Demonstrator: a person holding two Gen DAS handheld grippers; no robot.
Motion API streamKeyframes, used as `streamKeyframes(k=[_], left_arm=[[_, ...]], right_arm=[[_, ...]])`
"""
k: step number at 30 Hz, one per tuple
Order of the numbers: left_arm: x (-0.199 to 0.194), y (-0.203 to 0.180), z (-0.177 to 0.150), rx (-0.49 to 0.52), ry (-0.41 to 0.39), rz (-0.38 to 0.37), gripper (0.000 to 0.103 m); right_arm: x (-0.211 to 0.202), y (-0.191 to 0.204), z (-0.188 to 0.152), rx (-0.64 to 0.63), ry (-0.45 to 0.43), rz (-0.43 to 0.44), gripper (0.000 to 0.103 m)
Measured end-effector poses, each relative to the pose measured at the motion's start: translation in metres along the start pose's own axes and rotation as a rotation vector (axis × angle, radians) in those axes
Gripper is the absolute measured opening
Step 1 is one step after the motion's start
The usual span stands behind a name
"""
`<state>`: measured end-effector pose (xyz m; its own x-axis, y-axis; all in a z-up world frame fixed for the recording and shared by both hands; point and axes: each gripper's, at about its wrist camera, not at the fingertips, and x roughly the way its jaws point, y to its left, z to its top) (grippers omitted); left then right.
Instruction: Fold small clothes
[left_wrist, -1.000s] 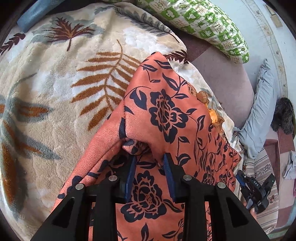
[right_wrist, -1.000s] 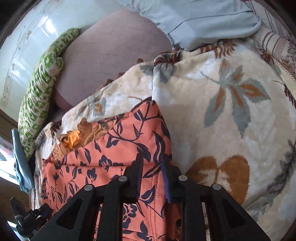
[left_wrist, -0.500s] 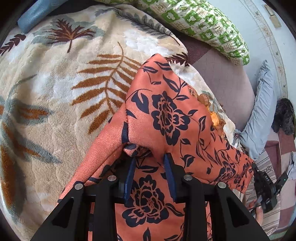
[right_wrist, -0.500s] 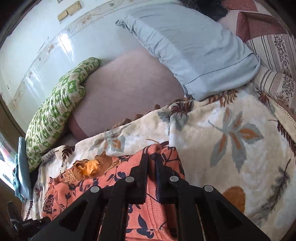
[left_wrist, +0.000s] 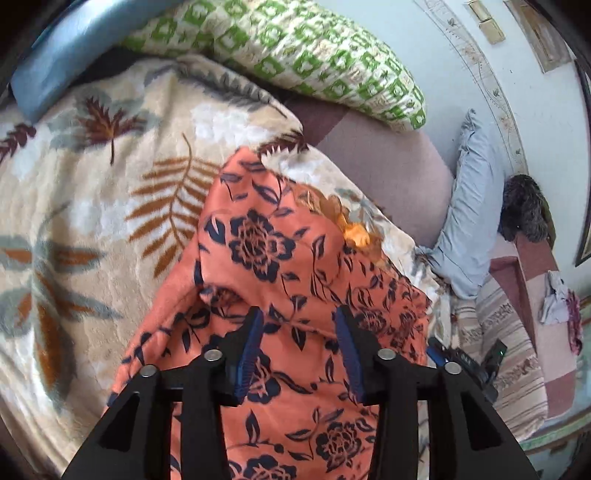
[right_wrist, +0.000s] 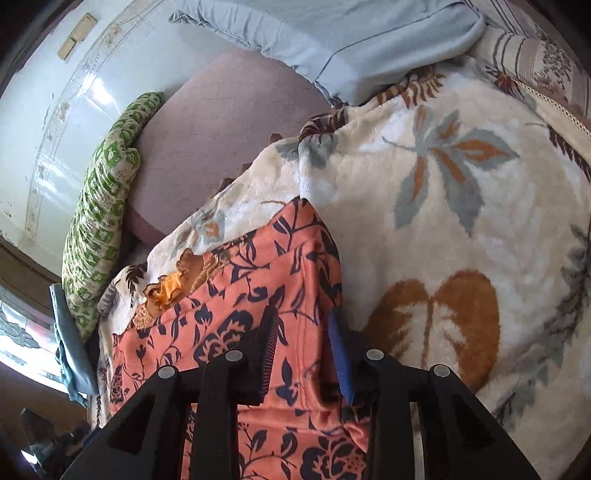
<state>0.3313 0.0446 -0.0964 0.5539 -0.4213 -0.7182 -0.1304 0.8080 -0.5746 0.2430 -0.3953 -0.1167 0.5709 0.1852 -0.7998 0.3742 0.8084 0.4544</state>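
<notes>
The orange floral garment (left_wrist: 266, 258) lies folded over on the leaf-print blanket (left_wrist: 92, 206), centre frame. Both grippers' jaws have just been opening: the left gripper (left_wrist: 298, 341) and right gripper (right_wrist: 303, 343) now stand apart, cloth released beneath them. This fold appears placed; smoothing or another fold probably follows.

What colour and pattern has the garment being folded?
The garment is orange with dark navy flowers and leaves; the left wrist view shows it best.
</notes>
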Motion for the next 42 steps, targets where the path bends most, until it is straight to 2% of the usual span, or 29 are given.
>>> streamKeyframes(k=[1,3,4,6,7,8,11,13,15,16,17,21,24,31,33,37,42], left_arm=[[0.005,-0.003,0.005,0.018,-0.019,0.062,0.051],[0.026,-0.004,0.015,0.056,0.010,0.166,0.049],[0.039,-0.005,0.017,0.067,0.043,0.230,0.043],[0.058,-0.003,0.016,0.112,0.084,0.307,0.031],[0.065,-0.003,0.014,0.138,0.088,0.355,0.034],[0.072,-0.003,0.013,0.158,0.091,0.379,0.036],[0.081,-0.006,0.010,0.178,0.068,0.406,0.041],[0.089,-0.004,0.015,0.191,0.068,0.428,0.045],[0.091,-0.004,0.016,0.173,0.076,0.419,0.045],[0.089,-0.002,0.016,0.155,0.091,0.406,0.045],[0.085,0.004,0.020,0.129,0.107,0.385,0.045],[0.043,0.026,0.026,0.026,0.141,0.289,0.043],[0.007,0.038,0.021,0.035,0.134,0.290,0.042],[-0.048,0.073,-0.017,0.010,0.257,0.243,0.043],[-0.059,0.077,-0.033,0.033,0.294,0.222,0.043],[-0.069,0.077,-0.065,0.128,0.362,0.231,0.045],[-0.068,0.080,-0.097,0.179,0.434,0.239,0.045]], right_arm=[[0.006,-0.001,-0.005,-0.007,0.026,-0.021,0.030],[0.015,0.003,-0.016,-0.040,0.056,-0.048,0.027],[0.012,0.010,-0.019,-0.084,0.037,-0.068,0.016],[-0.006,0.019,-0.021,-0.125,-0.048,-0.052,0.013],[-0.011,0.019,-0.021,-0.118,-0.069,-0.039,0.013],[-0.012,0.018,-0.020,-0.115,-0.070,-0.044,0.013],[0.013,0.008,-0.025,-0.150,0.010,-0.131,0.013],[0.022,0.006,-0.029,-0.180,0.010,-0.157,0.015],[0.018,0.011,-0.027,-0.185,0.013,-0.163,0.017],[0.014,0.011,-0.026,-0.170,0.018,-0.147,0.022],[0.007,0.009,-0.026,-0.152,0.026,-0.129,0.024],[-0.035,-0.005,-0.036,-0.087,0.012,-0.048,0.024],[-0.067,-0.022,-0.055,-0.062,0.028,-0.018,0.024],[-0.124,-0.077,-0.114,0.003,0.089,-0.003,0.028],[-0.136,-0.092,-0.130,0.020,0.106,-0.001,0.028],[-0.154,-0.118,-0.152,0.057,0.125,0.022,0.033],[-0.152,-0.120,-0.176,0.052,0.197,0.128,0.039]])
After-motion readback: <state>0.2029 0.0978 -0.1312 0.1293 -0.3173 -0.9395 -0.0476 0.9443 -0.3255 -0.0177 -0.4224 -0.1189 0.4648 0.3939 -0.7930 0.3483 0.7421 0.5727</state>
